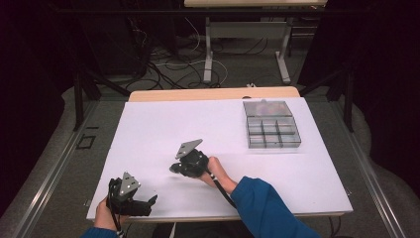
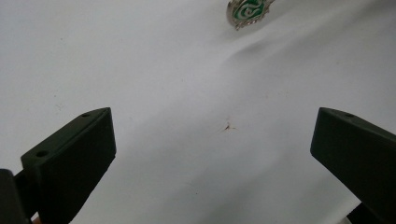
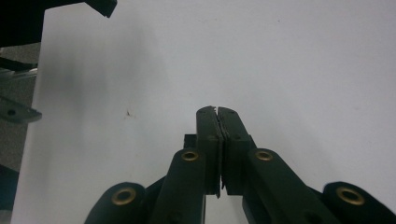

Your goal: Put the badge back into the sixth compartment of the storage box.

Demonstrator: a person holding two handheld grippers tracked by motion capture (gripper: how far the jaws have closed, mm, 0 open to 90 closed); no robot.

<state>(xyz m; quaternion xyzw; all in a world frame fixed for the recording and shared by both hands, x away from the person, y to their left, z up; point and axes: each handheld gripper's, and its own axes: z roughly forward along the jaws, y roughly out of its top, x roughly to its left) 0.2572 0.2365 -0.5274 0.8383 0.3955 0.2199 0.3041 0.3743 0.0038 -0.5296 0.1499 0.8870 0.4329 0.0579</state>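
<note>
My left gripper (image 1: 148,204) is at the near left corner of the white sheet (image 1: 163,124), held by a hand. It is open, its jaws wide apart over bare sheet (image 2: 187,70), with nothing between them (image 2: 215,119). My right gripper (image 1: 174,168) hovers near the middle of the sheet and points left. Its jaws are pressed together (image 3: 217,110). A small round green-and-silver piece with a toothed rim (image 2: 247,10) sits at the top edge of the left gripper view, above a long shadow. I cannot tell whether it is held or lying on the sheet.
A clear plastic box with several compartments (image 1: 247,132) stands at the far right of the sheet, with something pale in its far section. The sheet's left edge and a metal rail (image 3: 14,114) lie ahead of the right gripper. One jaw of the left gripper (image 3: 102,6) juts in there.
</note>
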